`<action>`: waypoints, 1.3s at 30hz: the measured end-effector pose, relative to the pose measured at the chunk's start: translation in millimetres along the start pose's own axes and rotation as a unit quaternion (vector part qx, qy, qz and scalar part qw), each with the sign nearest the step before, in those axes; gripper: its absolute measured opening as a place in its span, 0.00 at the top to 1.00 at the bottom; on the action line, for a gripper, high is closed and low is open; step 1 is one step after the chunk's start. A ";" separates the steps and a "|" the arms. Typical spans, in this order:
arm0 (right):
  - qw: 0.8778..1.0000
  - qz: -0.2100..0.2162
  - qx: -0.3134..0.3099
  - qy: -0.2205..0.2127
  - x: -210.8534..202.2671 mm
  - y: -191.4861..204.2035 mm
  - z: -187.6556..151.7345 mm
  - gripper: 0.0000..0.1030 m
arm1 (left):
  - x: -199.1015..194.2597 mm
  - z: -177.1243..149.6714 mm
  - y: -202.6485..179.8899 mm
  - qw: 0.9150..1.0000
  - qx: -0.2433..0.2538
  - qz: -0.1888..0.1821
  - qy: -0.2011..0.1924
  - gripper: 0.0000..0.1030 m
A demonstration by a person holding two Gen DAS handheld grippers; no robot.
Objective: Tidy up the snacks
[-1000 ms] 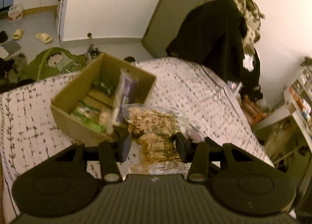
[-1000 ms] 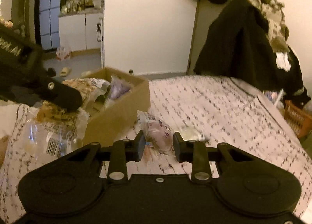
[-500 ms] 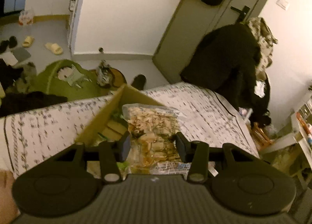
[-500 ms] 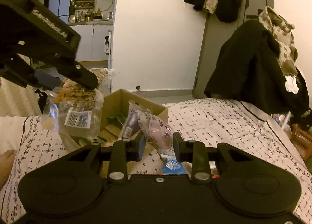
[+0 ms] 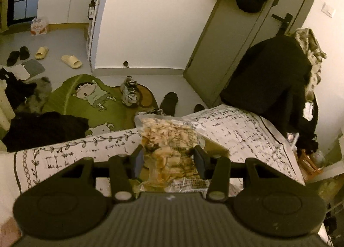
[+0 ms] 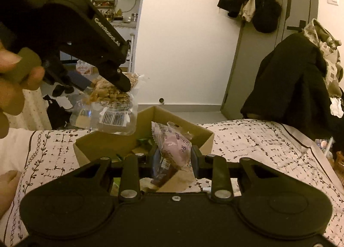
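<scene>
Left wrist view: your left gripper [image 5: 168,158] is pinching a clear bag of peanuts [image 5: 169,139], holding it in the air above the patterned bed cover [image 5: 247,126]. Right wrist view: your right gripper [image 6: 173,156] is pinching a purple-wrapped snack [image 6: 174,145] over the open cardboard box [image 6: 103,145] sitting on the bed.

Patterned bed [image 6: 258,145] — cardboard box [image 6: 103,145] resting on it
</scene>
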State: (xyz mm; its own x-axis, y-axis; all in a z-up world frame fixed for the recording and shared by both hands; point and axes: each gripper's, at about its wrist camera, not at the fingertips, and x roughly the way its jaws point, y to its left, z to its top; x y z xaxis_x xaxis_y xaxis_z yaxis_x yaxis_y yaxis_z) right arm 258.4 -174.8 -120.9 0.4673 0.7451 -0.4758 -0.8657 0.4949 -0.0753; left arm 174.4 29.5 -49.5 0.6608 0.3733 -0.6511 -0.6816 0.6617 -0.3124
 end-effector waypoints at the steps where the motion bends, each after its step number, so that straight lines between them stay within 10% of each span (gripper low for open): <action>1: 1.000 -0.001 -0.001 -0.001 1.4 1.6 -0.1 0.72 | 3.3 1.5 1.3 1.000 0.001 0.002 -0.001 0.55; 17: 1.000 -0.018 0.003 0.004 14.2 8.3 -3.2 0.72 | 60.5 0.3 8.5 1.000 -0.007 -0.007 0.030 0.53; 39: 0.999 0.022 0.034 0.028 43.3 16.3 -0.7 0.71 | 13.7 -0.8 59.6 0.998 -0.050 0.032 0.037 0.26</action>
State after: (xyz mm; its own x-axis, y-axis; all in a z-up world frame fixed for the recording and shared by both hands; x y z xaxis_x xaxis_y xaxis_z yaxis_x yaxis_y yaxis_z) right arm 264.4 -134.8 -143.4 0.4165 0.7417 -0.5257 -0.8701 0.4929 0.0061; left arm 142.5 73.5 -77.6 0.5921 0.3623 -0.7198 -0.7527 0.5678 -0.3333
